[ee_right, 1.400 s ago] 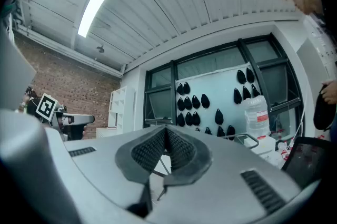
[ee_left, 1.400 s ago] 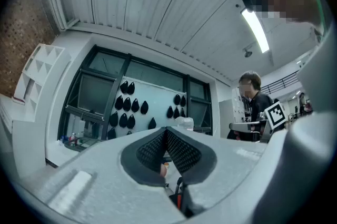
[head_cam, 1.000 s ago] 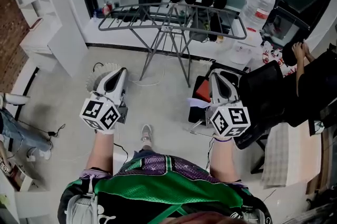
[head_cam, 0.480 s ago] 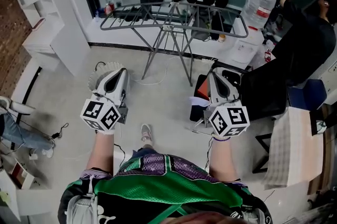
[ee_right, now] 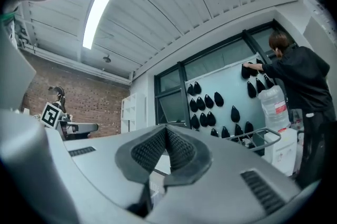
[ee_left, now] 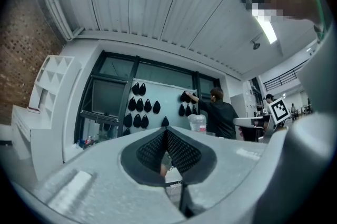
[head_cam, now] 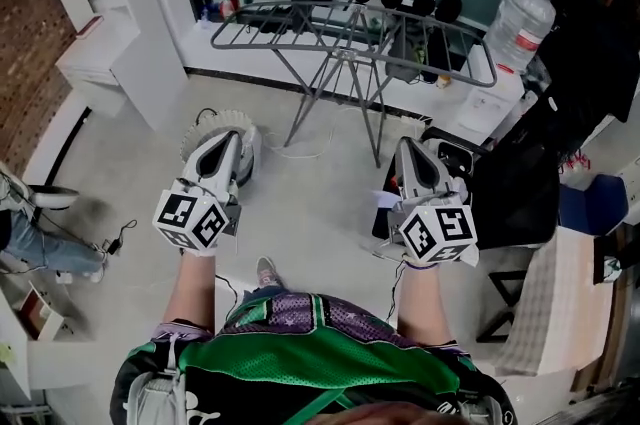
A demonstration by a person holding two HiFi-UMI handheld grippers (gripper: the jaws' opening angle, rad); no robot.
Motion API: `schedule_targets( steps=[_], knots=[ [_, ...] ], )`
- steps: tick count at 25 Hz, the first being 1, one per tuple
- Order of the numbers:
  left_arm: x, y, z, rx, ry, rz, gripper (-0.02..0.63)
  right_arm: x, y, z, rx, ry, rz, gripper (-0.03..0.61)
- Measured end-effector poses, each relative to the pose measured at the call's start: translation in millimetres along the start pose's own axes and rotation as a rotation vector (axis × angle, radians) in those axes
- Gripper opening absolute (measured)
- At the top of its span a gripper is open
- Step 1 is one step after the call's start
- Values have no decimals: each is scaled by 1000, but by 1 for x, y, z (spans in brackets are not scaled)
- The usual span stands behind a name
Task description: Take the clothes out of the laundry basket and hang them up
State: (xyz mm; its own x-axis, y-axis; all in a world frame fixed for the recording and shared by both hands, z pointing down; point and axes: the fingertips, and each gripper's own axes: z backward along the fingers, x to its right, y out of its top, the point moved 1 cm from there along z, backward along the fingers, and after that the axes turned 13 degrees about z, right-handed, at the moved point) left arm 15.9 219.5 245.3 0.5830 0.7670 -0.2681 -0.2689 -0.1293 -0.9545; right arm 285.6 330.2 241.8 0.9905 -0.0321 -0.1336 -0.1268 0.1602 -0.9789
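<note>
Pressing the meshed pads (ee_left: 181, 152) of the left gripper (head_cam: 233, 141) flat against each other, gripping nothing. Doing the same with the right gripper (head_cam: 408, 149), pads (ee_right: 179, 150) meeting with no cloth between. Carrying both side by side, pointing forward and roughly level, probably for want of any garment to carry yet.

Hovering the left fingertips directly over a white round thing (head_cam: 205, 125) with a ribbed rim on the floor, possibly the laundry basket, and hiding whatever lies inside. Showing no clothes clearly anywhere.

Flanking a dark box-like thing (head_cam: 452, 153) just right of the right fingertips, with a small pale purple scrap (head_cam: 385, 200) just beside that gripper, too small to identify.

Facing the grey drying rack (head_cam: 350, 18), standing well ahead of both tips with bare rails, seemingly waiting for clothes. Leaving a water jug (head_cam: 527, 13) and a person in black (ee_right: 303, 86) farther off, ahead and to the right.
</note>
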Motion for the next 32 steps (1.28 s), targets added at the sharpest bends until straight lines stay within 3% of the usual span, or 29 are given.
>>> schedule_targets(
  steps=[17, 32],
  knots=[
    [-227, 50, 10, 45, 208, -11, 17, -117, -21, -214, -14, 155, -2, -2],
    [-353, 61, 18, 18, 221, -2, 17, -205, -39, -331, -28, 187, 17, -2]
  ],
)
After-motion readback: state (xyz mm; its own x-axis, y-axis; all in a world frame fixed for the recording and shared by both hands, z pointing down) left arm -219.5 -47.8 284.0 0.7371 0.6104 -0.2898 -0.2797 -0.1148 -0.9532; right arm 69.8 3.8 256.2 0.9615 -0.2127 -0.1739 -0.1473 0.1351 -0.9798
